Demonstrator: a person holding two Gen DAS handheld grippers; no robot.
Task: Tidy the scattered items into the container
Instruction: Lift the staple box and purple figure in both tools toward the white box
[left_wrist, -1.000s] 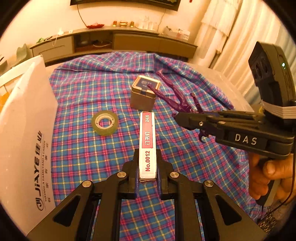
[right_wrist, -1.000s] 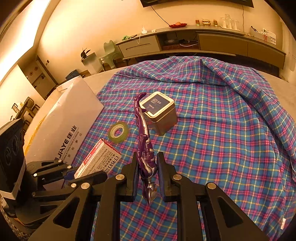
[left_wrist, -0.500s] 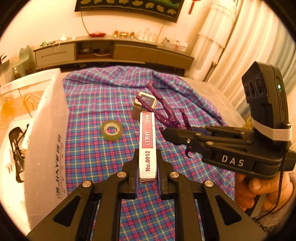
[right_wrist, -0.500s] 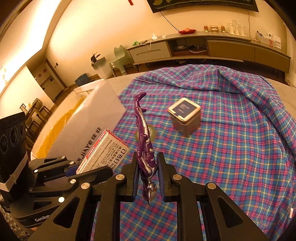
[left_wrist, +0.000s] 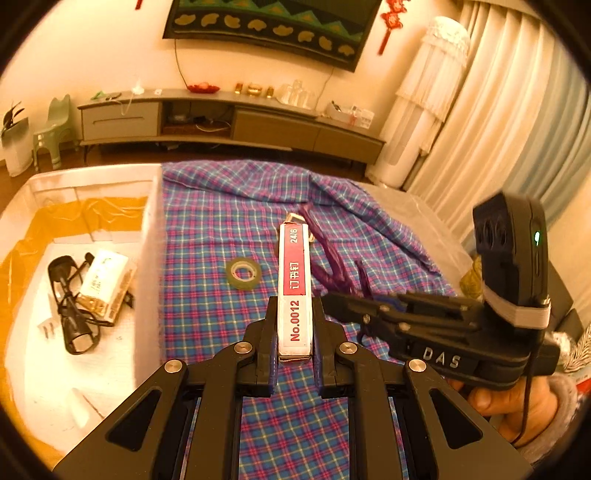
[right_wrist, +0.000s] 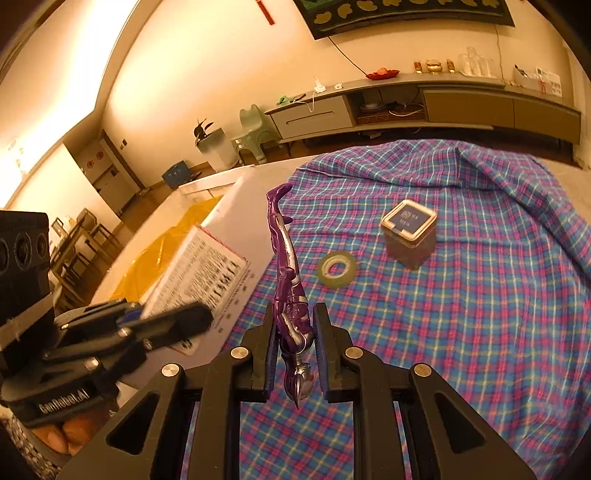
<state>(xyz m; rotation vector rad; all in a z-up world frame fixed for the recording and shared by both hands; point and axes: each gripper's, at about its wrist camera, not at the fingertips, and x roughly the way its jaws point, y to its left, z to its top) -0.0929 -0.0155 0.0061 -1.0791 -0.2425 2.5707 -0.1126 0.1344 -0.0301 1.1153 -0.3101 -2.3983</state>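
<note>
Above a plaid cloth, the left gripper has its fingers closed on a red and white staples box, held level in the air just right of the white container. Beside it, the right gripper has its fingers clamped on a purple toy figure, legs pointing away. A tape roll and a square tin lie on the cloth. Inside the container sit a black cable and a small packet.
</note>
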